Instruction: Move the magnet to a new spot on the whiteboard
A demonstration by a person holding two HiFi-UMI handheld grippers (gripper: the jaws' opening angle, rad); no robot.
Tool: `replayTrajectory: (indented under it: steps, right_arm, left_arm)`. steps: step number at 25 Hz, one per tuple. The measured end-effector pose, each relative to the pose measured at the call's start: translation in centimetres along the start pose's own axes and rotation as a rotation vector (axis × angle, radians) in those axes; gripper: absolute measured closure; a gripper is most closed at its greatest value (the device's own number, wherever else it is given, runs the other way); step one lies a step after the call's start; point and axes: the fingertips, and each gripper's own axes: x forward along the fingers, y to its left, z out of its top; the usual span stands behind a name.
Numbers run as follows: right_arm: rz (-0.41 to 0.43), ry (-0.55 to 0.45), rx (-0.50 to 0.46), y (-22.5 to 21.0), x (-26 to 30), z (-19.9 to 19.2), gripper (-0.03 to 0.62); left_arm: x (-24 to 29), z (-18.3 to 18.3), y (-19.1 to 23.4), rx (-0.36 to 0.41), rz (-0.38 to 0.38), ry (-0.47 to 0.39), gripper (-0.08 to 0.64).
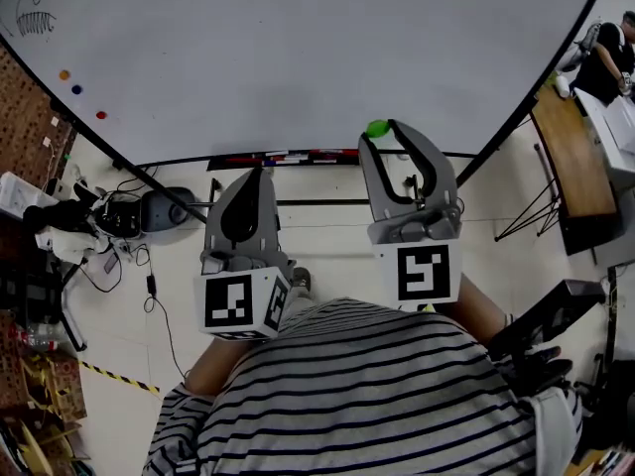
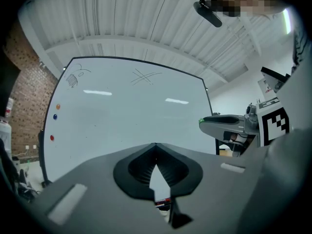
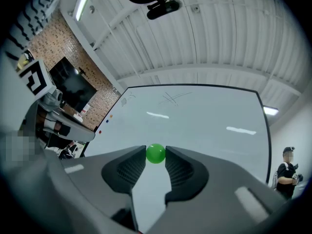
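Observation:
A round green magnet (image 3: 156, 153) sits pinched between the tips of my right gripper (image 3: 156, 155), which is shut on it. In the head view the same green magnet (image 1: 377, 128) shows at the tip of the right gripper (image 1: 381, 133), just off the lower part of the whiteboard (image 1: 298, 58). My left gripper (image 1: 256, 172) is shut with nothing in it and hangs below the board's bottom edge. In the left gripper view the left gripper (image 2: 156, 150) faces the whiteboard (image 2: 126, 116).
Orange (image 1: 64, 74), blue (image 1: 76, 89) and red (image 1: 100, 115) magnets stick to the board's left edge near a drawing (image 1: 35, 18). Markers lie in the tray (image 1: 298, 157) under the board. Cables and gear (image 1: 109, 216) sit on the floor at left; a wooden table (image 1: 571, 157) and a person (image 1: 607, 62) are at right.

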Motion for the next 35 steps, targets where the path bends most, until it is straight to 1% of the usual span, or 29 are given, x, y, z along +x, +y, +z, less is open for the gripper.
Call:
replayTrajectory:
  steps: [2, 4, 6, 9, 15, 19, 23, 29, 31, 33, 35]
  right_arm:
    - [-0.002, -0.016, -0.036, -0.2, 1.2, 0.4, 0.468]
    - [-0.007, -0.02, -0.064, -0.4, 3.6, 0.2, 0.468]
    - [-0.018, -0.018, -0.097, -0.5, 6.8, -0.1, 0.468]
    - [-0.046, -0.012, -0.136, -0.8, 11.1, -0.4, 0.468]
    - [-0.12, 0.043, -0.185, -1.7, 18.2, -1.6, 0.468]
    - [-0.168, 0.073, -0.183, -2.4, 21.2, -3.1, 0.468]
    - [-0.2, 0.097, -0.168, -3.0, 22.2, -3.8, 0.468]
    - [-0.203, 0.062, -0.183, -3.1, 22.0, -3.3, 0.465]
    - [-0.193, 0.024, -0.157, -3.0, 21.7, -2.7, 0.46]
    - [-0.19, -0.034, -0.102, -2.9, 20.8, -1.6, 0.451]
    - [-0.179, -0.054, -0.042, -2.7, 19.1, -0.9, 0.445]
  left_arm:
    - [0.6, 0.3, 0.4, 0.002, 0.0, -0.009, 0.544]
    - [2.1, 0.0, 1.5, 0.009, -0.012, -0.011, 0.545]
    - [4.2, -0.3, 3.2, 0.002, -0.034, -0.014, 0.545]
    - [7.2, 0.2, 5.3, -0.011, -0.075, -0.017, 0.543]
    - [11.7, 1.4, 8.6, -0.009, -0.163, -0.035, 0.545]
    - [14.2, 1.6, 10.6, -0.016, -0.196, -0.048, 0.545]
    - [15.6, 1.4, 11.4, -0.03, -0.223, -0.041, 0.544]
    - [16.4, 1.1, 11.0, -0.035, -0.24, -0.017, 0.544]
    - [16.4, 1.1, 10.6, -0.033, -0.242, -0.015, 0.544]
    - [16.2, 1.1, 10.1, -0.028, -0.242, -0.015, 0.543]
    - [15.8, 1.0, 9.5, -0.021, -0.236, -0.015, 0.545]
